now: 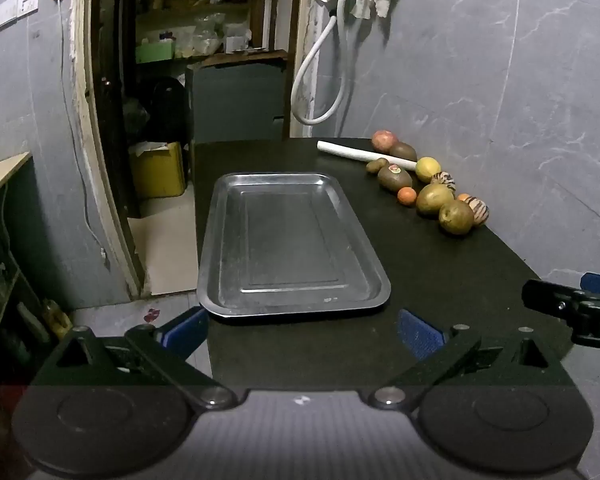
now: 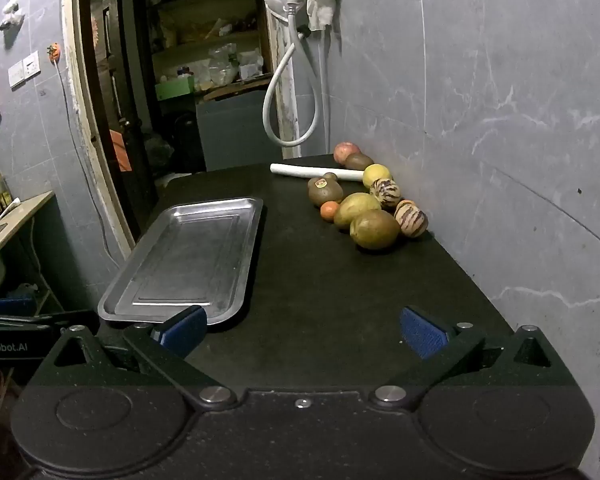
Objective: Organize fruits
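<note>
An empty steel tray (image 1: 220,240) (image 2: 140,276) lies on the black table (image 1: 440,280) (image 2: 320,280). Several fruits sit in a cluster by the wall at the far right: two green mangoes (image 1: 434,199) (image 2: 374,229), a kiwi with a sticker (image 1: 394,176) (image 2: 325,191), a small orange (image 1: 407,195) (image 2: 329,210), a lemon (image 1: 427,168) (image 2: 376,175), striped fruits (image 1: 478,210) (image 2: 410,220) and an apple (image 1: 384,140) (image 2: 346,151). My left gripper (image 1: 302,334) hangs open over the table's near edge, just short of the tray. My right gripper (image 2: 304,330) is open too, nothing between its blue pads (image 2: 422,330).
A white stick (image 1: 364,155) (image 2: 316,171) lies among the far fruits. The grey wall (image 1: 500,80) runs along the table's right side. A doorway with shelves (image 1: 188,40) opens behind, and a counter (image 2: 12,220) stands at left. The table drops off at left beside the tray.
</note>
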Available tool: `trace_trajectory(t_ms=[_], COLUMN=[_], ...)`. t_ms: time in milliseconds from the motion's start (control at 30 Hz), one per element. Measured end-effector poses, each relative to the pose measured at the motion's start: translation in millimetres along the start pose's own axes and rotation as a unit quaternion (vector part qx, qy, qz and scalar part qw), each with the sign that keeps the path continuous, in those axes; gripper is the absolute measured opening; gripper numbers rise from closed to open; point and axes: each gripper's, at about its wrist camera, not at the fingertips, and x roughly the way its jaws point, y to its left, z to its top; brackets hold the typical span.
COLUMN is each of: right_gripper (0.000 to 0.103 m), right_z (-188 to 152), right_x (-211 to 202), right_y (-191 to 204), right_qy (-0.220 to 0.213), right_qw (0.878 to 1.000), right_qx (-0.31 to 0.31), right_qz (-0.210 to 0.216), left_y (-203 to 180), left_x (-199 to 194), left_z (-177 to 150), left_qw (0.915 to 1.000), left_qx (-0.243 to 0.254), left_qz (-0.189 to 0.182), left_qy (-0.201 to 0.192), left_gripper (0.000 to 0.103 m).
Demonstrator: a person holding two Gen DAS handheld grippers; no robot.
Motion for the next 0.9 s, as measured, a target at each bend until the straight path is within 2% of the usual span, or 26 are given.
trace_trajectory(t_ms=[533,900], right_gripper=[0.103,0.103], right_z=[1.0,-1.0], right_x=[0.4,2.2], right_y=[-1.5,-2.8], right_qy=[0.005,0.007], right_qw=[1.000,1.000], right_qx=[0.002,0.002], right_qz=[0.001,0.001], left_y=[-5.4,-3.0], left_x=[1.9,4.1], left_z=[-8.6,-2.3], left_qw=[1.0000,0.9999], left_qx=[0.003,0.000], left_qz=[0.002,0.000], left_qy=[0.006,0.015], left_gripper=[0.103,0.103])
